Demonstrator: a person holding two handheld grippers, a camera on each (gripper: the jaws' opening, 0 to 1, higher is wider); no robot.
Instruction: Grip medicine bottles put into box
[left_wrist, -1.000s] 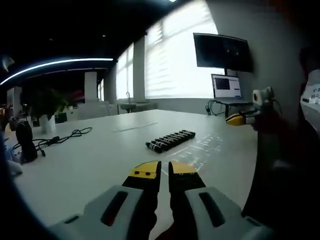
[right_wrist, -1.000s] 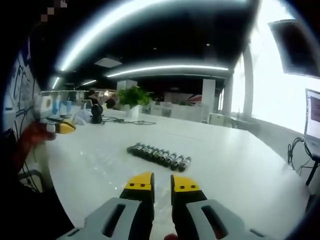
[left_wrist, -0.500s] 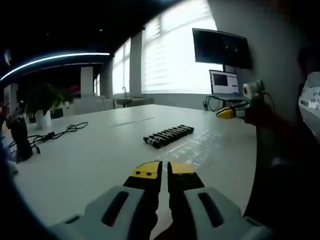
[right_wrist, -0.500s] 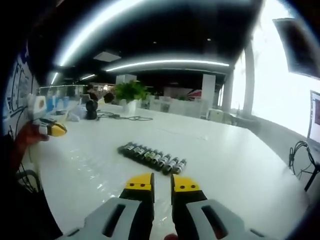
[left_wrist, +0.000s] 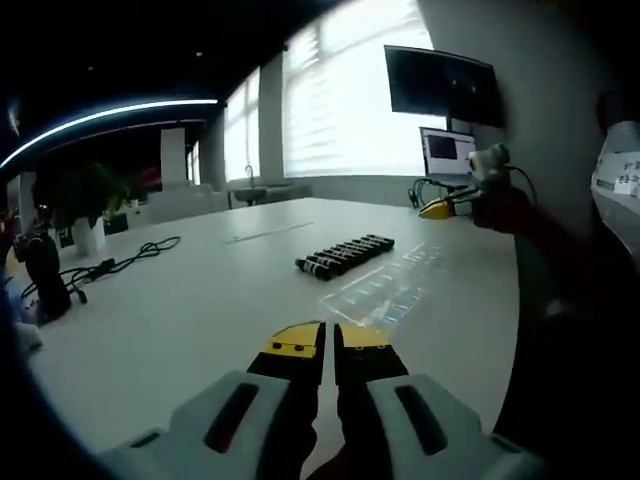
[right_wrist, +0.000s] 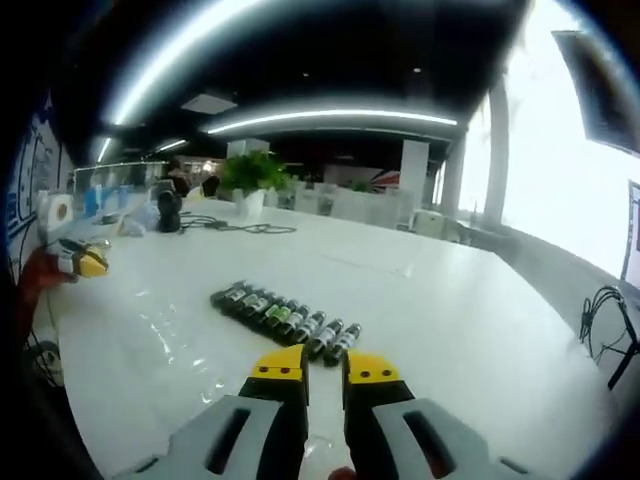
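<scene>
1. Because they lie side by side in one tight row, the medicine bottles (right_wrist: 287, 318) on the white tabletop (right_wrist: 470, 330) can likely be picked off one end at a time.
2. Just short of the row's near end, the right gripper (right_wrist: 323, 369) hangs empty, jaws nearly closed.
3. Farther back, the left gripper (left_wrist: 328, 342) is clenched on nothing, the row (left_wrist: 345, 256) well ahead.
4. A plastic sheet (left_wrist: 385, 290) lies beside the bottles.
</scene>
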